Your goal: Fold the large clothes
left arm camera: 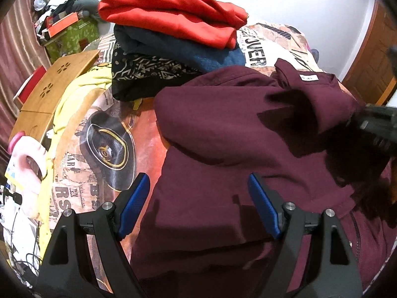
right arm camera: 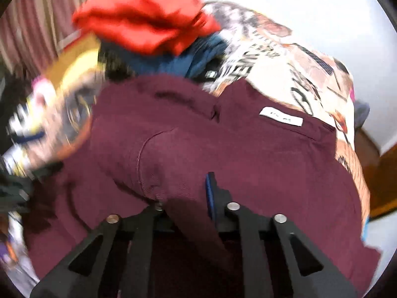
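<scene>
pinching maroon garment (right arm camera: 248, 154) fold in right tool (right arm camera: 188, 193); left tool (left arm camera: 198, 198) gaping above it, empty; next likely: carry fold across.

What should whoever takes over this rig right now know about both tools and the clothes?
Left tool: open, empty, hovering over the near part of the maroon knit garment.
Right tool: shut on a fold of that garment, on its right side.
Garment lies partly doubled over on the printed bedspread, white label showing.
Behind it, a stack: folded red fleece top over dark blue and black patterned pieces.
Left: finish folding, add to stack.
</scene>
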